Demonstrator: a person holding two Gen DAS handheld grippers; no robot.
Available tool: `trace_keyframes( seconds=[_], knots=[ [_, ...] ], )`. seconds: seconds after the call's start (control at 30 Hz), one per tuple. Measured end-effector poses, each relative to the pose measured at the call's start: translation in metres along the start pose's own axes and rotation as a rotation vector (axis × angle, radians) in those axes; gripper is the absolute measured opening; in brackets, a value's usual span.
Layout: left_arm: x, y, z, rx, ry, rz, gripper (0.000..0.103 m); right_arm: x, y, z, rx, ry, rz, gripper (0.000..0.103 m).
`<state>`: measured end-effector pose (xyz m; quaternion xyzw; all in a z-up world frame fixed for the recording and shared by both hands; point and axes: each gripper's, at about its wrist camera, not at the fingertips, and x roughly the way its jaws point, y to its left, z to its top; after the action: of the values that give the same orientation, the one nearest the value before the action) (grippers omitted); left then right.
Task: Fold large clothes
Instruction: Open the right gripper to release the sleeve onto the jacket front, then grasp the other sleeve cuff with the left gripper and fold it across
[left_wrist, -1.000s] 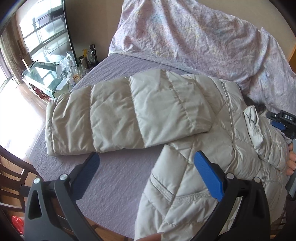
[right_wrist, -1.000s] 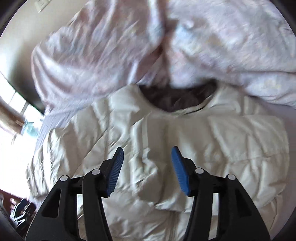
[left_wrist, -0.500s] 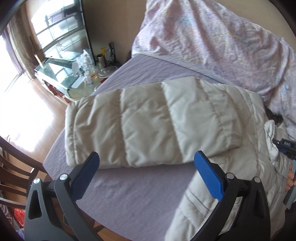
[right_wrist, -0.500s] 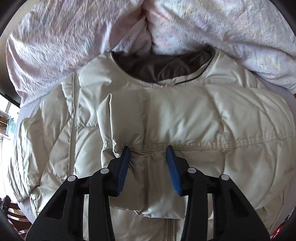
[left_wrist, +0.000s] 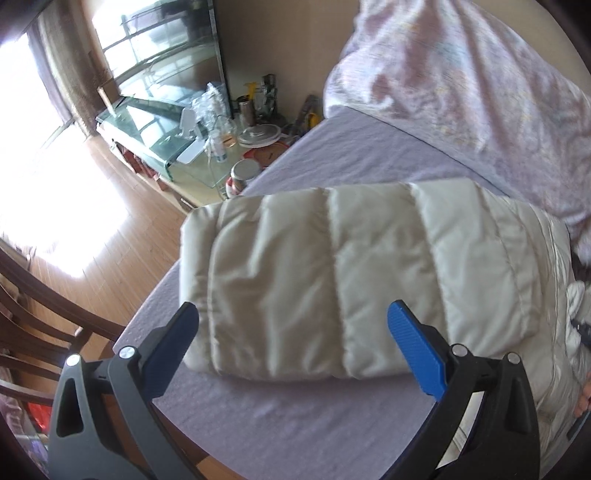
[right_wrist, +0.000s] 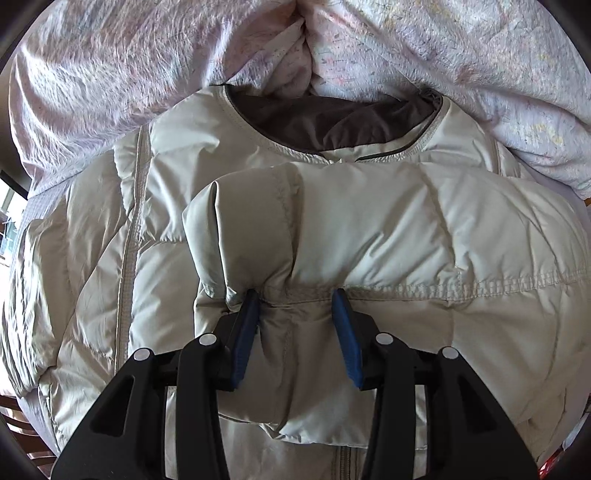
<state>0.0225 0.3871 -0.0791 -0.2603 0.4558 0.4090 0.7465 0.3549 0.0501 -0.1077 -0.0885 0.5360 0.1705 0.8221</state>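
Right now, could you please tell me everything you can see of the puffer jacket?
The puffer jacket is cream, quilted, with a slightly shiny shell and dark brown lining at the open neckline. It lies front up on the lilac bed sheet, collar against the floral duvet. One sleeve is folded across the chest, pinched by the right gripper; the other sleeve stretches sideways.

Cream puffer jacket (right_wrist: 424, 229): quilted synthetic cloth, soft sheen, stitched seams, dark matt lining at collar, 12 o'clock. Sleeve (left_wrist: 332, 280) same padded fabric, smooth. Bed sheet (left_wrist: 303, 421): lilac cloth, matt, finely textured. Duvet (right_wrist: 110, 74) at 12 o'clock: crinkled printed cotton-like cloth. Right gripper (right_wrist: 295, 317): matt black plastic, ribbed blue pads, metal pins. Floor (left_wrist: 122, 236) at 9 o'clock: glossy wood. Side table (left_wrist: 162, 136) at 11 o'clock: clear glass, reflective.
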Motion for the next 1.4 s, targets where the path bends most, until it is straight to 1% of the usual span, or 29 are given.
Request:
trace_keyframes(
  seconds=[0.17, 0.3, 0.47, 0.63, 0.73, 0.83, 0.9, 0.93, 1.0, 1.03, 1.1, 1.13, 1.2, 1.3, 1.4],
  knots=[
    [0.014, 0.030, 0.008, -0.068, 0.013, -0.054, 0.101, -0.002, 0.001, 0.001, -0.001, 0.001, -0.007, 0.044],
    [0.033, 0.056, 0.012, -0.155, 0.060, -0.116, 0.101, -0.002, 0.000, 0.000, -0.001, -0.008, -0.008, 0.044],
    [0.045, 0.070, 0.010, -0.229, 0.098, -0.139, 0.101, -0.002, -0.001, -0.001, 0.002, -0.012, -0.003, 0.044],
    [0.056, 0.072, 0.007, -0.250, 0.131, -0.147, 0.101, -0.002, 0.000, -0.001, 0.009, -0.018, -0.007, 0.044],
    [0.060, 0.073, 0.004, -0.262, 0.131, -0.158, 0.100, -0.002, 0.000, -0.001, 0.012, -0.017, -0.003, 0.044],
    [0.059, 0.068, 0.004, -0.249, 0.113, -0.139, 0.091, -0.002, 0.000, -0.001, 0.013, -0.019, -0.005, 0.044],
    [0.058, 0.067, 0.005, -0.254, 0.105, -0.140, 0.078, -0.002, 0.000, -0.001, 0.015, -0.020, -0.006, 0.044],
    [0.057, 0.068, 0.005, -0.261, 0.104, -0.143, 0.074, -0.002, 0.000, -0.001, 0.014, -0.020, -0.006, 0.044],
    [0.056, 0.069, 0.006, -0.276, 0.101, -0.141, 0.059, -0.002, 0.000, -0.001, 0.013, -0.020, -0.006, 0.044],
    [0.056, 0.070, 0.006, -0.287, 0.100, -0.144, 0.056, -0.002, 0.000, -0.001, 0.015, -0.020, -0.006, 0.044],
    [0.055, 0.071, 0.005, -0.302, 0.098, -0.158, 0.042, -0.002, 0.000, -0.001, 0.014, -0.021, -0.006, 0.044],
    [0.055, 0.070, 0.005, -0.308, 0.096, -0.161, 0.040, -0.002, 0.000, -0.001, 0.013, -0.021, -0.007, 0.044],
    [0.053, 0.068, 0.005, -0.309, 0.087, -0.163, 0.027, -0.002, 0.001, -0.001, 0.013, -0.023, -0.011, 0.044],
    [0.046, 0.060, 0.009, -0.292, 0.075, -0.145, 0.017, -0.003, 0.001, -0.001, 0.010, -0.022, -0.013, 0.044],
    [0.038, 0.050, 0.013, -0.274, 0.061, -0.130, 0.014, -0.003, 0.000, -0.001, 0.012, -0.017, -0.009, 0.044]
  ],
)
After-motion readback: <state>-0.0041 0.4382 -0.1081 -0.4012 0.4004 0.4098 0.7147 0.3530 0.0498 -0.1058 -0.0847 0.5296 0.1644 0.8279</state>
